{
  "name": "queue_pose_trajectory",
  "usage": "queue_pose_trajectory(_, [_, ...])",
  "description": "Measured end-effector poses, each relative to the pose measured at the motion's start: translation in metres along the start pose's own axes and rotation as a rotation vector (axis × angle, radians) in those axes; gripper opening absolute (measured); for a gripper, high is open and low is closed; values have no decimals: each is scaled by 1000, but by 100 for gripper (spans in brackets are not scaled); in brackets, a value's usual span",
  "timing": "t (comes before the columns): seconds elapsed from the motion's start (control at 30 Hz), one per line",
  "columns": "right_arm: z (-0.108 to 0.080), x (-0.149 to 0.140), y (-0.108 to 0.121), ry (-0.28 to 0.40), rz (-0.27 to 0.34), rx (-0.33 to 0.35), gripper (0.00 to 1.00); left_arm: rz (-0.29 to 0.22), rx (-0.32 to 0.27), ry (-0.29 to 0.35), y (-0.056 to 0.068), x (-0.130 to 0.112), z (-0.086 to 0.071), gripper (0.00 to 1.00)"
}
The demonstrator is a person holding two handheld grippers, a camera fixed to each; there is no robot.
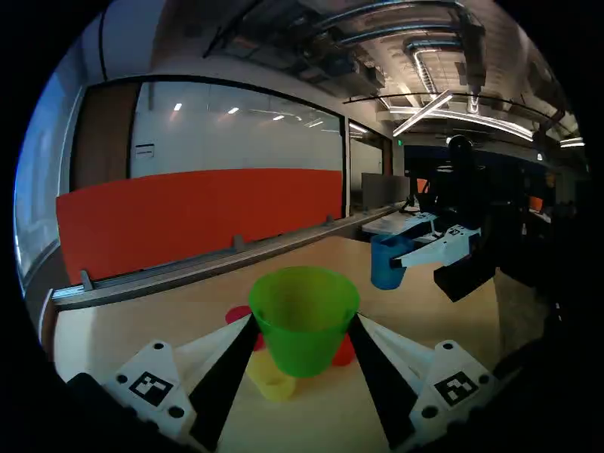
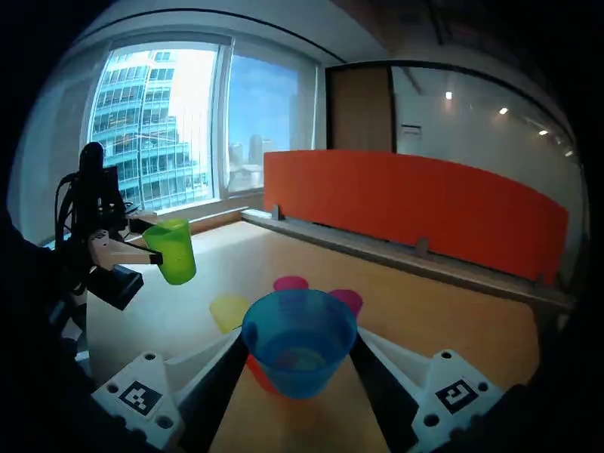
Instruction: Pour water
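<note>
Yellow cup and pink cup on wooden table, orange partition behind.

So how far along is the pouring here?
Done: both cups are lifted, the green cup in the left gripper, the blue cup in the right gripper. In hand: both roughly upright, apart, above the table. Left: bringing them together and tipping; no pour yet.

Six plastic cups: one green cup; one blue cup; one yellow cup; a pink cup and a second pink cup; one red cup; two tongs, the left tongs and the right tongs; one counter; one orange partition.
</note>
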State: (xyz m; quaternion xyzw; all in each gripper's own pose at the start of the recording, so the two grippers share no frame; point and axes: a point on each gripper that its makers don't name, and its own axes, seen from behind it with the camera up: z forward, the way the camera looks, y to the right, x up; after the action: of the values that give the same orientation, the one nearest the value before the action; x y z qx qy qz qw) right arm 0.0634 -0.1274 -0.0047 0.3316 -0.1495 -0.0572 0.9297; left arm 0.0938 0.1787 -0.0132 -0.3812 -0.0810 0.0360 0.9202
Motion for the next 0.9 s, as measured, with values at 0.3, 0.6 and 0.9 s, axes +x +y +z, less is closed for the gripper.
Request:
queue_pose_trajectory(0.3, [-1, 18, -3, 47, -1, -4, 90, -16, 13, 32, -4, 12, -4, 84])
queue_pose_trajectory(0.6, [-1, 32, -8, 92, -8, 2, 90, -9, 23, 33, -7, 15, -6, 84])
queue_pose_trajectory(0.9, [3, 39, -10, 127, -24, 4, 90, -4, 23, 36, -10, 17, -7, 84])
